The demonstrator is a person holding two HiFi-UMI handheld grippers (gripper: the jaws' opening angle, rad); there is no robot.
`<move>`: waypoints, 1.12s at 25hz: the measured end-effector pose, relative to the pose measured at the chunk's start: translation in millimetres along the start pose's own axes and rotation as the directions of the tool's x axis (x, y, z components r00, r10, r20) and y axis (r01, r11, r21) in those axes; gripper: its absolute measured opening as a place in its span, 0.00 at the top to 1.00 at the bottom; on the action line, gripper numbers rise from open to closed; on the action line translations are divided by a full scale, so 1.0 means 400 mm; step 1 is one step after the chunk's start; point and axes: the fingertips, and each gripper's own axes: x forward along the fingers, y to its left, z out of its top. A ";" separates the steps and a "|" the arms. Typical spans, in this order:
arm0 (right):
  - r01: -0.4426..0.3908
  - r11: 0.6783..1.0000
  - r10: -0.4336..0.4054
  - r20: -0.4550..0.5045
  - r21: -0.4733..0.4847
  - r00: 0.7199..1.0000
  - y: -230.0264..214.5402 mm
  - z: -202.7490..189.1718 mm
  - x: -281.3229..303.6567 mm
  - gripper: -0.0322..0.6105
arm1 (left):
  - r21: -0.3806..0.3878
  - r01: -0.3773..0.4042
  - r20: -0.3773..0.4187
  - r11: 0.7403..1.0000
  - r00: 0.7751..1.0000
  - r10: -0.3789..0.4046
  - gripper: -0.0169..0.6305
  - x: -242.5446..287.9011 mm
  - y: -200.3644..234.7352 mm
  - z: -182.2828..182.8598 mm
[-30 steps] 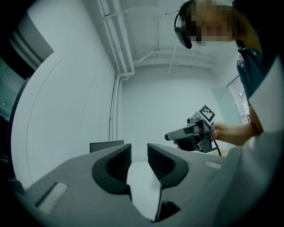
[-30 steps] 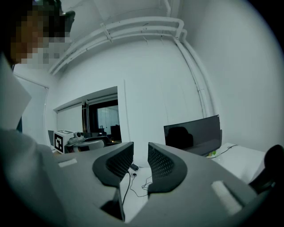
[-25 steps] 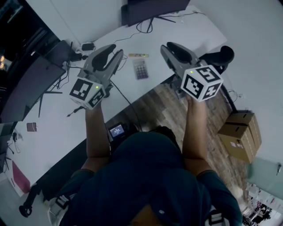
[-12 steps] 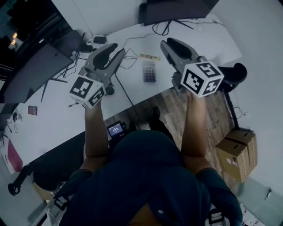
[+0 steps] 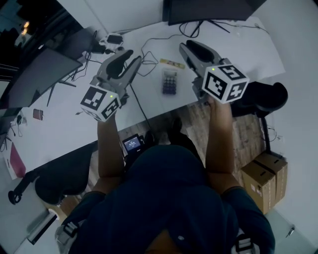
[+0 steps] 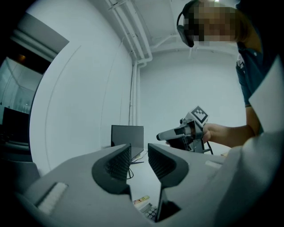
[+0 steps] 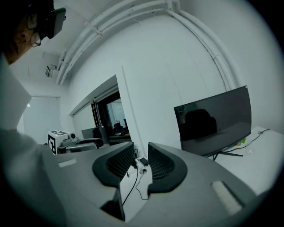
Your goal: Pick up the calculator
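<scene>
The calculator (image 5: 169,82), grey with rows of keys, lies flat near the white desk's (image 5: 233,39) front edge; the left gripper view shows its corner (image 6: 148,212) low between the jaws. My left gripper (image 5: 130,55) hovers to its left, and its jaws have just been opening to a narrow gap with nothing between them (image 6: 139,154). My right gripper (image 5: 186,47) hovers to the calculator's right, above the desk, jaws close together and empty (image 7: 140,155). Neither gripper touches the calculator.
A yellow ruler-like strip (image 5: 171,63) lies just behind the calculator. Black cables (image 5: 149,54) run across the desk toward a power adapter (image 5: 114,38). A dark monitor (image 5: 208,9) stands at the back. A black office chair (image 5: 266,96) sits to the right of the desk.
Both grippers have moved forward and down over the desk, and the calculator now lies between them. The left jaws have parted slightly.
</scene>
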 end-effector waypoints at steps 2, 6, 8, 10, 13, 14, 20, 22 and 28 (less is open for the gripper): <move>-0.003 1.000 0.003 -0.022 0.013 1.000 -0.026 -0.022 0.014 0.79 | -0.009 -0.005 -0.009 1.000 1.000 0.005 0.79 0.019 0.007 -0.022; -0.004 0.999 0.006 -0.062 0.041 0.998 -0.072 -0.072 0.038 0.79 | -0.048 -0.019 -0.036 0.999 0.999 0.018 0.79 0.049 0.016 -0.077; -0.001 0.998 0.006 -0.082 0.058 0.997 -0.096 -0.099 0.052 0.79 | -0.067 -0.026 -0.052 0.997 0.998 0.022 0.79 0.065 0.024 -0.109; 0.001 0.997 0.007 -0.103 0.075 0.995 -0.117 -0.127 0.065 0.79 | -0.086 -0.032 -0.071 0.996 0.997 0.026 0.79 0.079 0.032 -0.141; 0.007 0.995 0.007 -0.134 0.101 0.991 -0.145 -0.171 0.078 0.79 | -0.114 -0.040 -0.096 0.993 0.995 0.029 0.79 0.099 0.038 -0.186; 0.010 0.994 0.006 -0.144 0.110 0.990 -0.154 -0.186 0.082 0.79 | -0.121 -0.041 -0.105 0.992 0.994 0.029 0.79 0.105 0.041 -0.202; 0.022 0.986 0.012 -0.201 0.165 0.979 -0.193 -0.283 0.106 0.79 | -0.188 -0.050 -0.157 0.981 0.987 0.020 0.79 0.134 0.045 -0.302; 0.026 0.982 0.016 -0.221 0.185 0.975 -0.201 -0.321 0.112 0.79 | -0.215 -0.054 -0.172 0.975 0.985 0.017 0.78 0.140 0.042 -0.337; 0.048 0.971 0.023 -0.292 0.234 0.956 -0.229 -0.442 0.131 0.78 | -0.291 -0.074 -0.226 0.954 0.974 0.007 0.78 0.155 0.039 -0.449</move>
